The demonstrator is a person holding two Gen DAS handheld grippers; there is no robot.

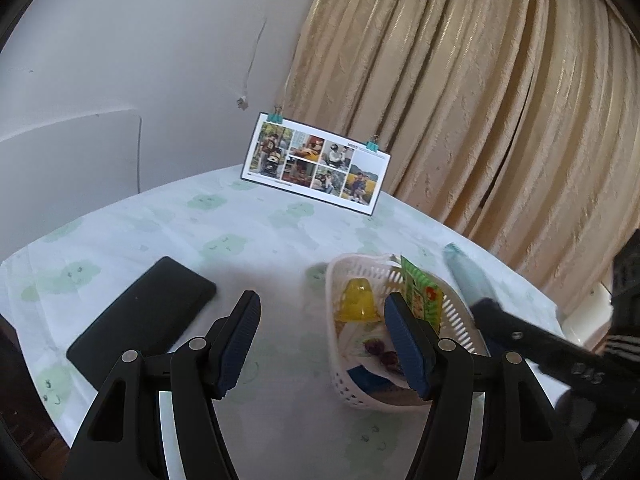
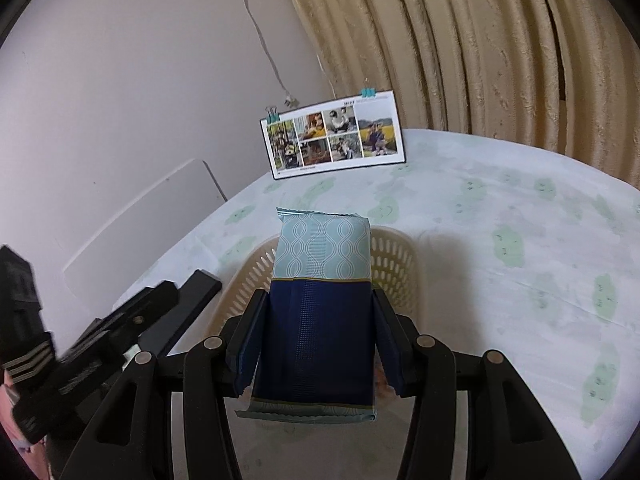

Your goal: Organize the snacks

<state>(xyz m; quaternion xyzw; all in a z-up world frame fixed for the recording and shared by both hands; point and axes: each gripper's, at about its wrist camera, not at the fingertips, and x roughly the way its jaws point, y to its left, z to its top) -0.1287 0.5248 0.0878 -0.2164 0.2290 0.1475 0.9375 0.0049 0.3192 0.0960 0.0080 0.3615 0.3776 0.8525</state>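
A white slotted basket (image 1: 352,268) stands on the table and holds a yellow jelly cup (image 1: 357,298), a green snack packet (image 1: 422,300) leaning on its right wall, and dark wrapped sweets (image 1: 378,348). My left gripper (image 1: 322,344) is open just above its near left rim, empty. My right gripper (image 2: 318,344) is shut on a blue and pale teal snack pack (image 2: 320,300), held over the basket (image 2: 394,268). In the left wrist view the pack's teal end (image 1: 466,270) shows beyond the basket's right side.
A black flat device (image 1: 142,314) lies left of the basket. A photo calendar (image 1: 316,162) stands at the table's far edge against the wall and beige curtain (image 1: 480,100). The tablecloth (image 2: 520,260) is pale with green prints. A dark chair shows at the lower left.
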